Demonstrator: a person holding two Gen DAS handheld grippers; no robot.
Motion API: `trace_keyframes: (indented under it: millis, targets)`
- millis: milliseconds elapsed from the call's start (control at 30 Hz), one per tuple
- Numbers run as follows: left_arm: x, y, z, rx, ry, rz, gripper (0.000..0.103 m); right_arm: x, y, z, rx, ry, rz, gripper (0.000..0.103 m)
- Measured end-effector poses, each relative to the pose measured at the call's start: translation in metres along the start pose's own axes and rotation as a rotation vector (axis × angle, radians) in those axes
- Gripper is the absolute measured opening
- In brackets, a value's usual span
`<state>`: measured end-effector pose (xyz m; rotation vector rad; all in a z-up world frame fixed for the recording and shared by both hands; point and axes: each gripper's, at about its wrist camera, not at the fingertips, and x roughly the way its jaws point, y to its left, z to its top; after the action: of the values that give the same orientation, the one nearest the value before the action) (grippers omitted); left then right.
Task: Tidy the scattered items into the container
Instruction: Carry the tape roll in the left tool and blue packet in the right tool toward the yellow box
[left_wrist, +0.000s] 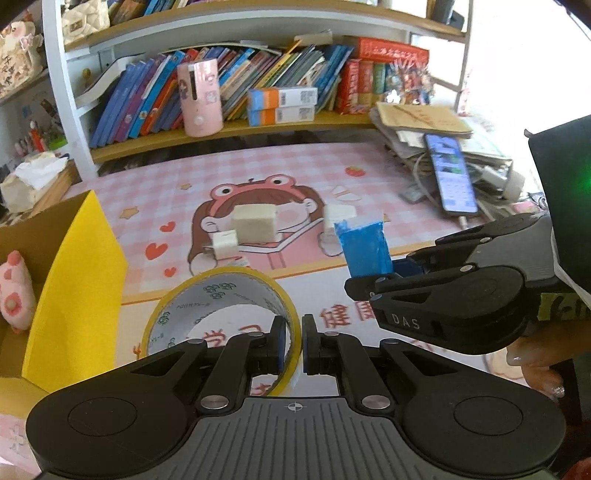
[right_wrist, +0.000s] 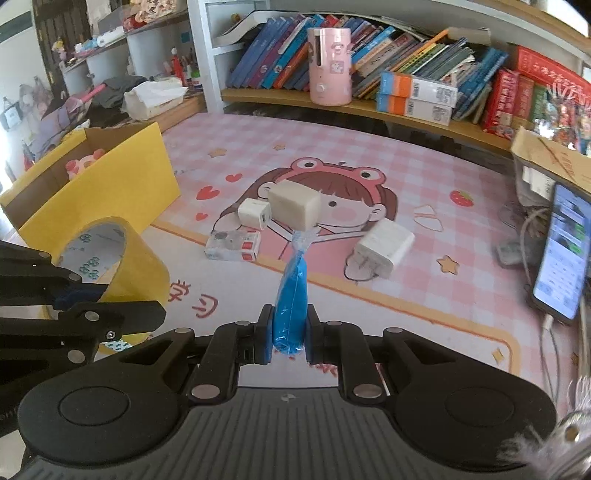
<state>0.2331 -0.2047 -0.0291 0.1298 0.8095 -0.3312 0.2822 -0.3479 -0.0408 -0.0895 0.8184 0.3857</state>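
Note:
My left gripper (left_wrist: 294, 341) is shut on the rim of a yellow tape roll (left_wrist: 221, 314) and holds it above the mat, right of the yellow cardboard box (left_wrist: 79, 288). The roll (right_wrist: 122, 258) and box (right_wrist: 107, 188) also show in the right wrist view. My right gripper (right_wrist: 290, 328) is shut on a blue packet (right_wrist: 293, 291), also seen from the left (left_wrist: 365, 247). On the mat lie a beige block (right_wrist: 295, 203), a small white charger (right_wrist: 255, 213), a larger white charger (right_wrist: 386, 245) and a flat white-and-red pack (right_wrist: 232, 246). A pink plush (left_wrist: 14, 291) sits in the box.
A pink cartoon mat (right_wrist: 369, 155) covers the desk. A phone (right_wrist: 563, 251) with cables and a paper stack (left_wrist: 424, 125) lie at the right. A bookshelf with a pink canister (right_wrist: 330, 66) runs along the back. A tissue box (right_wrist: 153, 98) stands at the left.

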Motion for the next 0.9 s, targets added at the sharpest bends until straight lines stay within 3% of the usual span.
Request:
trace_keyframes:
  millis: [367, 900]
  targets:
    - [-0.039, 0.014, -0.020, 0.035, -0.066, -0.100, 0.008, -0.038, 0.039, -0.016, 0.040, -0.047, -0.113, 0.015]
    - [-0.106, 0.055, -0.082, 0.097, -0.113, -0.134, 0.008, -0.075, 0.130, -0.058, 0.107, -0.062, -0.240, 0.015]
